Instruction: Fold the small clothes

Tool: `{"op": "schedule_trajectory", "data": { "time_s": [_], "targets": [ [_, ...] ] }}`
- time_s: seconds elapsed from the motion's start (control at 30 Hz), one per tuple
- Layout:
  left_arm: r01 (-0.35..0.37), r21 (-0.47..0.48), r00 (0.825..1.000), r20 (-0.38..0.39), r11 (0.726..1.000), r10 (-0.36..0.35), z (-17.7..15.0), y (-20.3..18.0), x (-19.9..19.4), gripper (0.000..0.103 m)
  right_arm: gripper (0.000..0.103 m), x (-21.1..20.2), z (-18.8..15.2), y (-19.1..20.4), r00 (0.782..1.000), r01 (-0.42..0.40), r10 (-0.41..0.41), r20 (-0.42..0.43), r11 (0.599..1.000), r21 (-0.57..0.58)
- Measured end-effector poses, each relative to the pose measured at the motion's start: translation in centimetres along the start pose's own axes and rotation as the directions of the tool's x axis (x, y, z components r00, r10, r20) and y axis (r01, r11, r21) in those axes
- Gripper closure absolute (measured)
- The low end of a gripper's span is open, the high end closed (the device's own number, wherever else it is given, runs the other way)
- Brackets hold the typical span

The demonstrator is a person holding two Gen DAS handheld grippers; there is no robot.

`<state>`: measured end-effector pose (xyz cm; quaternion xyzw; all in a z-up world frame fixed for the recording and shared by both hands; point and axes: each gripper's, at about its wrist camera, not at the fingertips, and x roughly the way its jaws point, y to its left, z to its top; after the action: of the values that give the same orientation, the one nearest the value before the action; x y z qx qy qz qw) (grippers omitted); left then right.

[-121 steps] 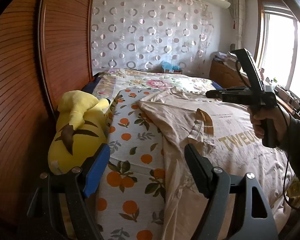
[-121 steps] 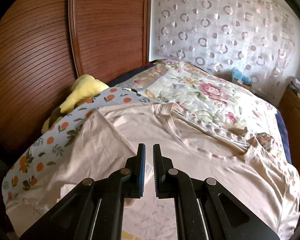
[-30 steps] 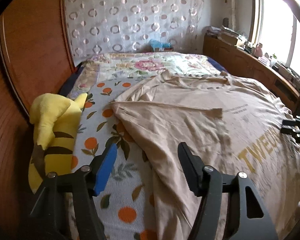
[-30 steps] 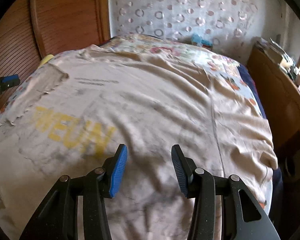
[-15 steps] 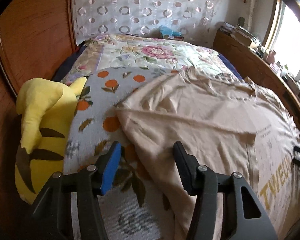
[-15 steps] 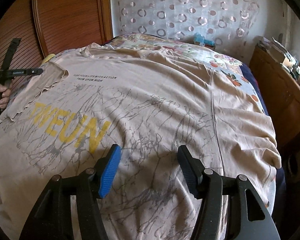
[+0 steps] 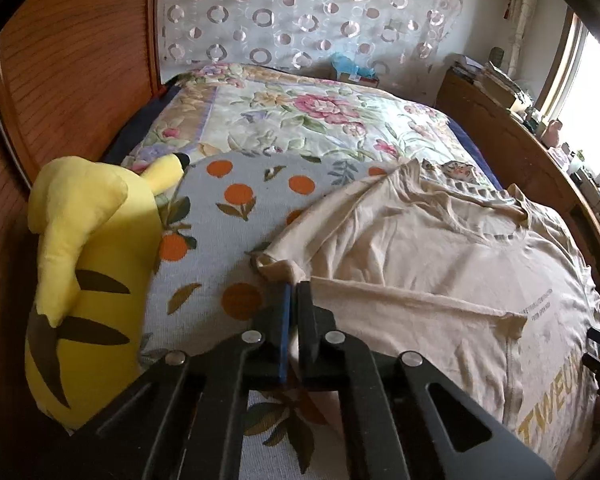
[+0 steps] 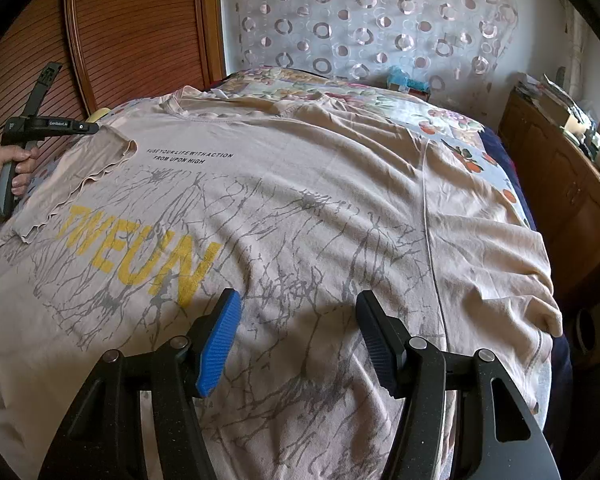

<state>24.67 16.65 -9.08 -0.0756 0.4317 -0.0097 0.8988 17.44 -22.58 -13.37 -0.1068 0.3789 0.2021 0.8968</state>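
A beige T-shirt [image 7: 420,264] with yellow lettering lies spread face up on the bed, its left sleeve folded in over the chest. My left gripper [image 7: 295,292] is shut on the shirt's left edge at the shoulder fold, where the cloth bunches just past the tips. In the right wrist view the T-shirt [image 8: 300,184] fills the bed, and the left gripper [image 8: 88,127] shows at its far left, held by a hand. My right gripper [image 8: 298,312] hovers open above the shirt's lower front with nothing between its fingers.
A yellow plush toy [image 7: 88,264] lies left of the shirt on an orange-print blanket [image 7: 220,232]. A floral quilt [image 7: 300,120] covers the far half of the bed. Wooden panels [image 7: 80,80] stand to the left, and a wooden cabinet [image 8: 560,184] runs along the right.
My left gripper moved in to the shirt's left edge and its jaws closed on the cloth. The right gripper's jaws widened a little and it stayed in place.
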Motion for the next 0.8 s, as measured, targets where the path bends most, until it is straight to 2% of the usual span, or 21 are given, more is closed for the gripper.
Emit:
{"op": "schedule_trajectory", "data": {
  "time_s": [0.23,0.53,0.7,0.77,0.8],
  "targets": [
    [-0.086,0.047,0.995,0.044,0.995,0.084,1.7,0.1,-0.3,0.1,0.041,0.1,0.0,0.0,1.0,0.0,0.0,0.0,1.0,0.0],
    [-0.104,0.099,0.992,0.075,0.99,0.096,1.3,-0.5,-1.8,0.1,0.04,0.1,0.0,-0.1,1.0,0.0,0.0,0.001,1.0,0.0],
    [-0.102,0.13,0.988,0.13,0.986,0.085,-0.6,-1.5,-4.6,0.09,0.04,0.1,0.0,-0.1,1.0,0.001,-0.001,0.001,1.0,-0.001],
    [-0.093,0.143,0.986,0.153,0.985,0.071,-1.4,-1.9,-5.8,0.076,0.04,0.1,0.0,-0.1,1.0,0.0,0.0,0.001,1.0,-0.001],
    [-0.087,0.147,0.984,0.166,0.985,0.062,-1.7,-2.1,-6.3,0.073,0.04,0.1,0.0,-0.1,1.0,0.001,-0.001,0.001,1.0,-0.001]
  ]
}}
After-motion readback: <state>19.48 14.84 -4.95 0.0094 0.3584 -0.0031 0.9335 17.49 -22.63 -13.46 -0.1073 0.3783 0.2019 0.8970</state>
